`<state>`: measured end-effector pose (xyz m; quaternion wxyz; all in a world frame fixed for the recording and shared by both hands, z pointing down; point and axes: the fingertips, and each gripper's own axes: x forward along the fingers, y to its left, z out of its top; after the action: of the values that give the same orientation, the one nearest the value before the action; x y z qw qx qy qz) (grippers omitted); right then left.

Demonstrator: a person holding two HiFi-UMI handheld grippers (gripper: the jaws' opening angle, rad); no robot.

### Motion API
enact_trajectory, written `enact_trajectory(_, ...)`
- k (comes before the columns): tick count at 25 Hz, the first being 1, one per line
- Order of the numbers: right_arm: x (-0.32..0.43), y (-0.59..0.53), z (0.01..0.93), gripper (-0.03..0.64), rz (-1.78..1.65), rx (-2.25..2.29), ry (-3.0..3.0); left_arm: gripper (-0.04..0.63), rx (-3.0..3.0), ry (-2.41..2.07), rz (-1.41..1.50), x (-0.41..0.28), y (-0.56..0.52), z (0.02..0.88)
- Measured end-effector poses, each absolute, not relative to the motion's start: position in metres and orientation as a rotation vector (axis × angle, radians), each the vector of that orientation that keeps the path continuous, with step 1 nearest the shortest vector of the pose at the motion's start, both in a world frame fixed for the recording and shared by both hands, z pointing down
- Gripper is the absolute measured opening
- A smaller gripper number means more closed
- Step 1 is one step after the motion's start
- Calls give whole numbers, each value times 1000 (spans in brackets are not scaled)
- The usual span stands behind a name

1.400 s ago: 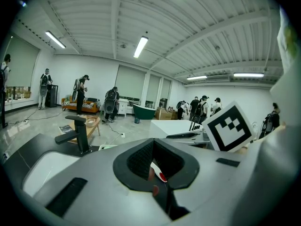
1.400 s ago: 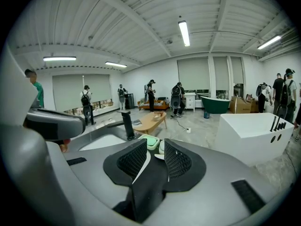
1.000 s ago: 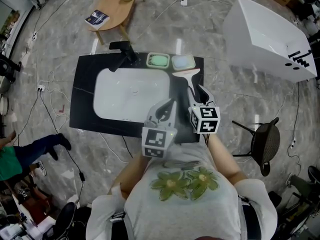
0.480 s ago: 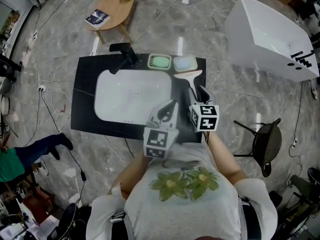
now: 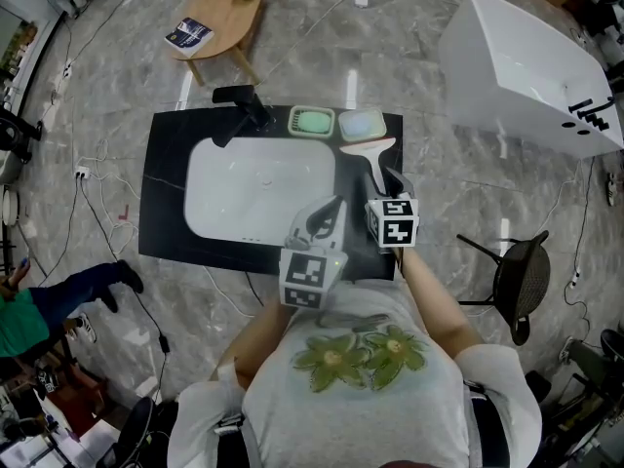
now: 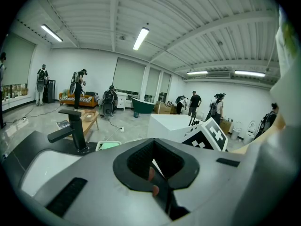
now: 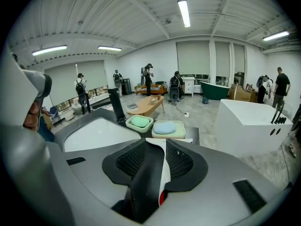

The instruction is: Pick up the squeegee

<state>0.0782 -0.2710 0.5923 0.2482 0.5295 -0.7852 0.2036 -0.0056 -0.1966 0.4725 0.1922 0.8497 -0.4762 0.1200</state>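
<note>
Squeegee (image 5: 369, 152): white, T-shaped, with the wide blade end uppermost in the head view, just below the blue soap dish (image 5: 359, 123). Its slim handle runs down frame into the right gripper (image 5: 388, 185). It sits over the right strip of the black counter (image 5: 166, 164), right of the basin; we cannot tell whether it is resting there or lifted clear. Left gripper (image 5: 327, 217), centre frame over the counter's lower edge: jaws drawn together, nothing between them, confirmed in its own view (image 6: 154, 166). Right gripper, just to its right: jaws clamped on the squeegee handle. In the right gripper view (image 7: 155, 149) the handle (image 7: 163, 173) stands upright between the dark ribbed pads, white on one side and shadowed on the other. Surface, left to right: black counter slab, white oval-cornered sink (image 5: 258, 188) set into it, black faucet (image 5: 244, 105) at its upper edge, then a green soap dish (image 5: 311, 119) beside the blue one. Room: grey marbled floor with cables trailing across it, and a wooden table (image 5: 219, 13) at upper left carrying a book (image 5: 189, 36). A white bathtub (image 5: 526, 76) sits at upper right and a black chair (image 5: 512, 281) at right. Both gripper views show several people standing far back under strip lights.
</note>
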Motion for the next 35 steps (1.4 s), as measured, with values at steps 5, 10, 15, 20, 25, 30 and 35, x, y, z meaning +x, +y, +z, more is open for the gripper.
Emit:
enact_trajectory(5, 77, -274, 601, 112, 574, 1442, -2121, 9, 2382, -1340, 342, -8, -198, 475)
enact_trajectory(10, 80, -278, 611, 112, 585, 1446, -2098, 9, 2379, -1343, 345, -8, -198, 475)
enact_trajectory(15, 85, -282, 627, 112, 592, 1448, -2063, 9, 2375, -1342, 347, -9, -198, 475)
enact_trajectory(20, 89, -285, 643, 112, 610, 1445, -2032, 9, 2369, -1348, 350, -11, -199, 477)
enact_trajectory(25, 91, -284, 653, 114, 638, 1443, -2003, 9, 2365, -1350, 353, -13, -197, 477)
enact_trajectory(30, 92, -287, 658, 115, 645, 1443, -1995, 9, 2362, -1352, 356, -12, -197, 477)
enact_trajectory(35, 91, -287, 666, 117, 658, 1438, -1983, 9, 2360, -1353, 358, -15, -196, 481)
